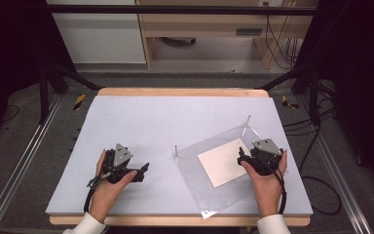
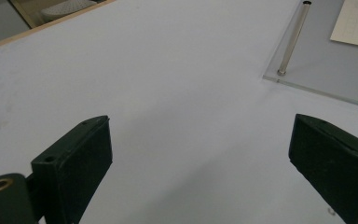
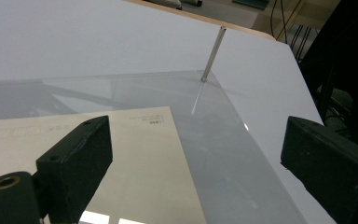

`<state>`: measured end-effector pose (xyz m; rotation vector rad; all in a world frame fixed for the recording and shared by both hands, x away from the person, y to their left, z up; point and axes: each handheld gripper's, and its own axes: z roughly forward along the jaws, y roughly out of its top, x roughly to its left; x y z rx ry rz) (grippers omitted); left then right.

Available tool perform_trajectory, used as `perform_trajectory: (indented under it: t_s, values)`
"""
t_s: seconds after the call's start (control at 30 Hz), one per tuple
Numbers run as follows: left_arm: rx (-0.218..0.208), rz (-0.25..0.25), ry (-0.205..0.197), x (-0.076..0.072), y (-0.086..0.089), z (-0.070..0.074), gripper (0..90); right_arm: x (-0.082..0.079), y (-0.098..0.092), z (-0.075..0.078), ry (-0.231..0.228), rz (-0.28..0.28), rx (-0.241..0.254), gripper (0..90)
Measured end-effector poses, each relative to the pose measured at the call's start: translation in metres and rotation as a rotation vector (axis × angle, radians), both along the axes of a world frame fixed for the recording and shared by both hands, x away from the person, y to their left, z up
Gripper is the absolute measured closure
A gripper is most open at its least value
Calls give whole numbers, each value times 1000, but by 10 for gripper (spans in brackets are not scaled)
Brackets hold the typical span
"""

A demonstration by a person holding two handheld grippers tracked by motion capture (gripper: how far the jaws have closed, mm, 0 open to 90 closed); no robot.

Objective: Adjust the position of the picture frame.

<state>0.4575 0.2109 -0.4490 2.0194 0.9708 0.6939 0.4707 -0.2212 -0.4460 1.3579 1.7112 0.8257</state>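
Card (image 1: 222,167) is what I'm after: a pale, cream sheet lying flat on a clear plastic plate (image 1: 195,180) toward the right of the counter (image 1: 175,122), with two thin metal pins (image 1: 176,151) standing up from the plate's corners. My right hand-held gripper (image 1: 246,155) sits at the card's right edge, jaws spread wide and empty; in the right gripper view the card (image 3: 121,158) lies under the left jaw, the far pin (image 3: 213,53) beyond it. My left hand-held gripper (image 1: 143,168) rests on the bare counter, well apart from the plate, also wide open with nothing between the jaws.

I judge the card light, thin and bendy, easy to crease, and likely to slide on the slick plate. Lying flat, it offers no edge to pinch, so I would ease it toward the plate's rim and take it by an overhanging corner. The plate looks stiff but scratchable, and the pins could snag a jaw.
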Motion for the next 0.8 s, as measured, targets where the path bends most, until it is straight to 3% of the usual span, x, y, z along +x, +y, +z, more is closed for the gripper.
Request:
perform_trajectory:
  t_s: [0.17, 0.3, 0.37, 0.43, 0.47, 0.5, 0.53, 0.63, 0.7, 0.8]
  values:
    - [1, -14, -2, -3, -6, 3, 70, -3, 6, 0, 15, 25, -1, 144]
    - [18, -67, -21, -5, -23, 17, 78, -1, 10, 4, 54, 102, -5, 178]
    - [26, -90, -32, -1, -35, 23, 83, 6, 10, 9, 82, 148, -31, 212]
    - [29, -101, -30, 3, -40, 25, 94, 14, 6, 15, 86, 163, -84, 252]
    - [33, -110, -25, 6, -47, 26, 94, 14, 6, 15, 86, 163, -84, 252]
    - [41, -117, -23, 10, -53, 27, 107, 25, -2, 21, 121, 187, -108, 256]
    - [54, -125, -13, 14, -59, 27, 107, 25, -2, 21, 121, 187, -108, 256]
    - [121, -161, -14, 23, -74, 27, 142, 45, -12, 31, 184, 208, -89, 260]
    - [136, -171, -5, 29, -79, 27, 138, 58, -19, 40, 217, 207, -87, 262]
    - [120, -155, 21, 35, -86, 25, 129, 65, -24, 44, 233, 187, -53, 303]
